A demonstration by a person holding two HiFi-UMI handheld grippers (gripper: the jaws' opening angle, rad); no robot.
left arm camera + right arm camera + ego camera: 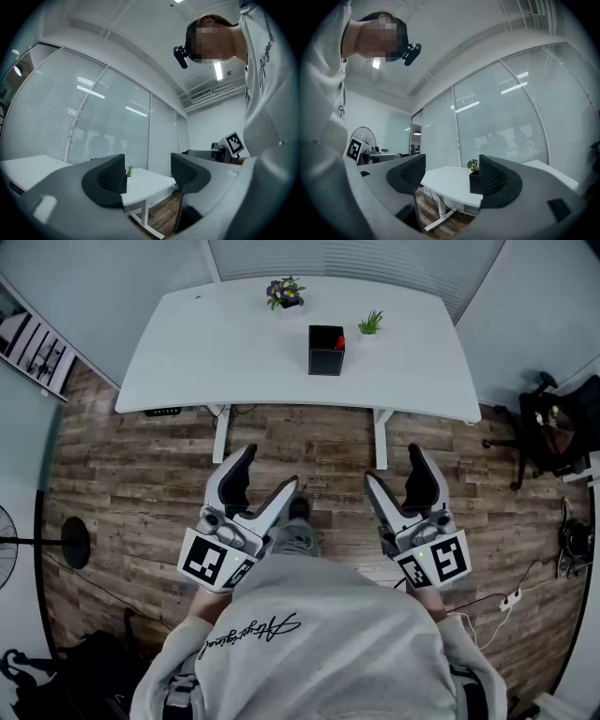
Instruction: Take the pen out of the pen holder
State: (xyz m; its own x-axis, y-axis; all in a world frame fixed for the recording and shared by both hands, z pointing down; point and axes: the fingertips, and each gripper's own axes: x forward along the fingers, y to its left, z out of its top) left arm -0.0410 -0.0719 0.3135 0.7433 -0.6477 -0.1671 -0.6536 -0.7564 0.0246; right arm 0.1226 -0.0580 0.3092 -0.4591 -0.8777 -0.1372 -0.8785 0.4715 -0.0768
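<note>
Two hand-held grippers hover close to the person's chest, well short of the white surface ahead. Left hand-held gripper and right hand-held gripper both have jaws spread wide w/ nothing between them, as each gripper view confirms. Black pen holder stands near the surface's middle, straight ahead, well apart from both and approx. midway between their lines of reach. Pen shows only as a red tip at the holder's right-hand side. It looks to stand upright, so the pull would likely be straight up. Right gripper view frames the holder between its jaws, against the right-hand one. Left gripper view has it mostly hidden behind a jaw. On that evidence the right hand-held gripper seems better placed for the reach, tho neither is clearly nearer. Small green plant and flower pot stand farther back on the surface.
</note>
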